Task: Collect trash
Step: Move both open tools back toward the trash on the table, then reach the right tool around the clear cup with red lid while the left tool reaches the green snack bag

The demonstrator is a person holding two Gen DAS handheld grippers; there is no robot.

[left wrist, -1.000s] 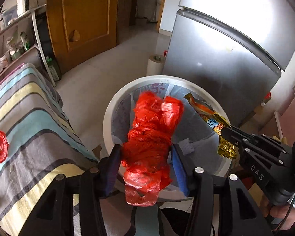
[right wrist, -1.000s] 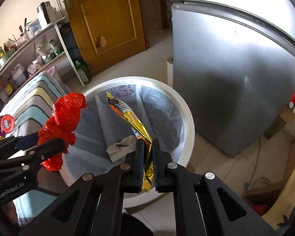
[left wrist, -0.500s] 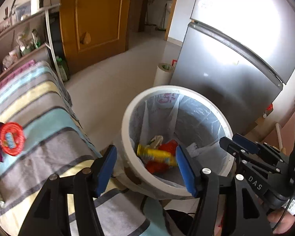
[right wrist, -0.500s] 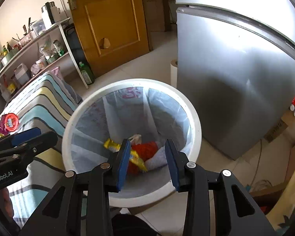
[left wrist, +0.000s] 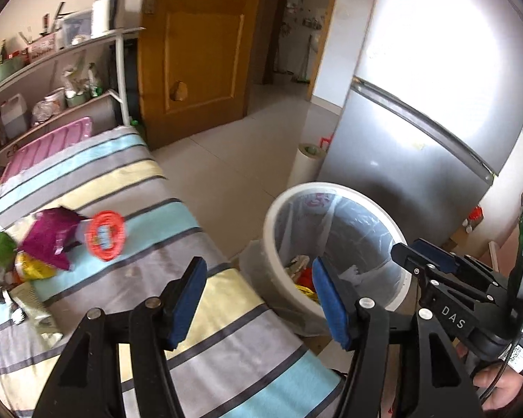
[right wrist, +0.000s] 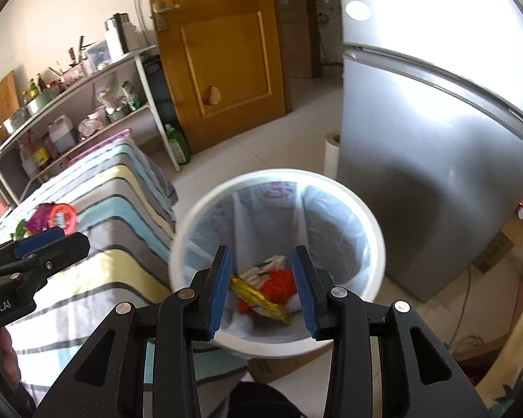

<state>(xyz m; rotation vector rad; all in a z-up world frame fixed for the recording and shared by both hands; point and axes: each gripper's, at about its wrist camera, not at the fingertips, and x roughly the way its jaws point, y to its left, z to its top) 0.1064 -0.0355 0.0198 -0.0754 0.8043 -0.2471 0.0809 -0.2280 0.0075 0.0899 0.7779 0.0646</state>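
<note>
Grey fridge (right wrist: pixel 436 181) stands against the far side, and a bed with a striped cover (left wrist: pixel 129 181) takes up the near left. Between them on the tiled floor sits the white bin (right wrist: pixel 373 226), lined with a clear bag.

Down in the bin: a red plastic bag (right wrist: pixel 279 284), a gold wrapper (right wrist: pixel 261 299) lying across it, and some paler scraps beside them. So two pieces at least are already collected.

Still out on the cover, well apart from the bin: a purple packet (left wrist: pixel 52 237), a round red lid or disc (left wrist: pixel 106 235) just beside it, and a green and yellow wrapper heap (left wrist: pixel 7 261) at the edge. My guess is those are next.

Left gripper (left wrist: pixel 258 296) hangs over the bed's corner beside the bin, jaws wide, nothing between them. Right gripper (right wrist: pixel 261 285) hovers above the bin mouth, jaws parted, also empty.
</note>
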